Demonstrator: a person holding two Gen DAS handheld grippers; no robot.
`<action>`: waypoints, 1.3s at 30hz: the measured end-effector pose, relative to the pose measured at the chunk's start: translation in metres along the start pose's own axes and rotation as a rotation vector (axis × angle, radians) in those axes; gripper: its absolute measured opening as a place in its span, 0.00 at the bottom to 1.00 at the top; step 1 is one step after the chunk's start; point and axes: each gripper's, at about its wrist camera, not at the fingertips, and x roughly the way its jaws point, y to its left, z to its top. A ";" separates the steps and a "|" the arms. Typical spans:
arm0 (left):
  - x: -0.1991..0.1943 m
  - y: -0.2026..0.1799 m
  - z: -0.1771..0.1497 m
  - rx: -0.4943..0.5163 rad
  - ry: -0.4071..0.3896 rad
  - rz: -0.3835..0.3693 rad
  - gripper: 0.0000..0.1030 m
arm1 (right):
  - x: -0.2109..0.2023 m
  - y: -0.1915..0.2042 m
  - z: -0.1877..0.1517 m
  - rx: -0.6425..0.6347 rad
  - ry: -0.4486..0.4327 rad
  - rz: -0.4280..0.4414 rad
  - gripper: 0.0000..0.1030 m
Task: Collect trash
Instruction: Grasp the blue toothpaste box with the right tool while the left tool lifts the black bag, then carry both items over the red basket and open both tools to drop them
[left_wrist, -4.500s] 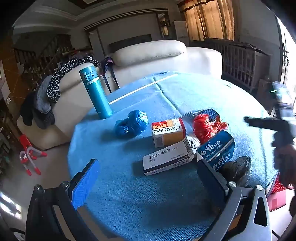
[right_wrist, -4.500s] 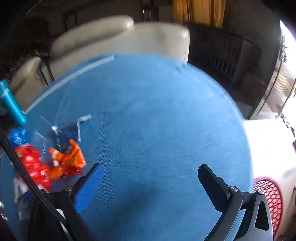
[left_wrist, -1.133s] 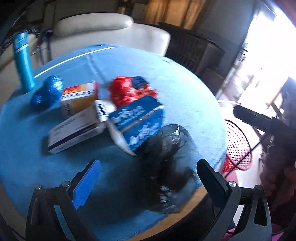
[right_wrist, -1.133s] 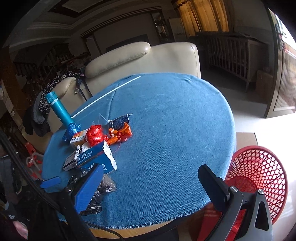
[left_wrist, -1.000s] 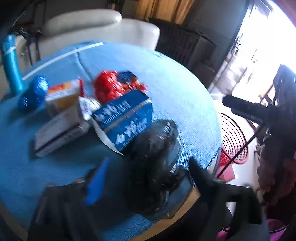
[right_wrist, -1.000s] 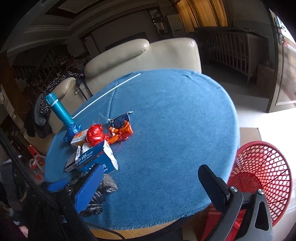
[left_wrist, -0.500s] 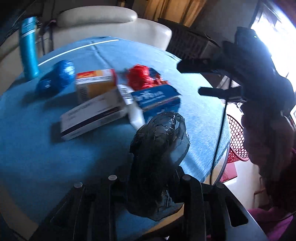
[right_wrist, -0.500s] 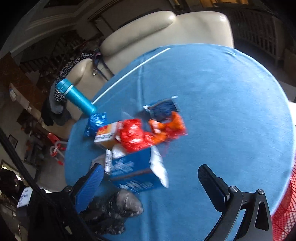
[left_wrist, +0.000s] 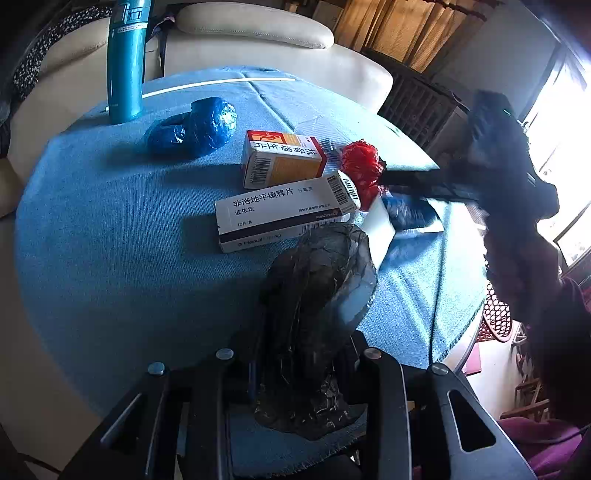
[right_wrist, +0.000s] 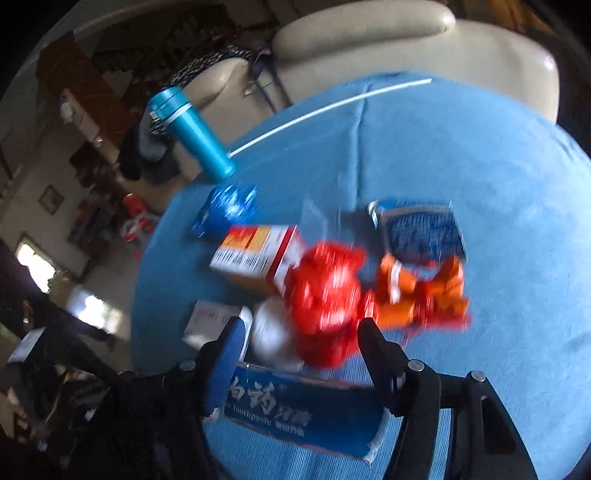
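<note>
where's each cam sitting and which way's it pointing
Left wrist: on the left gripper, angled down over the blue table; its jaws pinch a black plastic bag.
Right wrist: on the right gripper, angled down; its jaws are closing around a blue toothpaste box.
Shared: teal bottle, orange medicine box.

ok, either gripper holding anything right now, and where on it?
Left gripper is shut on the black plastic bag, at its lower end. Right gripper is closing astride the blue toothpaste box, no grip yet.

You are working in a home living room. A cream leather sofa (left_wrist: 258, 33) sits behind the round table under a blue cloth (left_wrist: 110, 229); curtains (left_wrist: 399, 26) hang beyond.
</note>
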 end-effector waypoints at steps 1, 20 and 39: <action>0.001 0.001 0.001 0.000 0.002 0.001 0.32 | -0.002 0.001 -0.006 -0.009 0.021 0.015 0.65; -0.012 -0.013 0.007 0.027 -0.012 0.033 0.33 | -0.021 0.022 -0.076 -0.132 0.056 -0.084 0.51; 0.015 -0.142 0.045 0.342 0.024 -0.076 0.33 | -0.165 -0.066 -0.155 0.223 -0.314 -0.129 0.40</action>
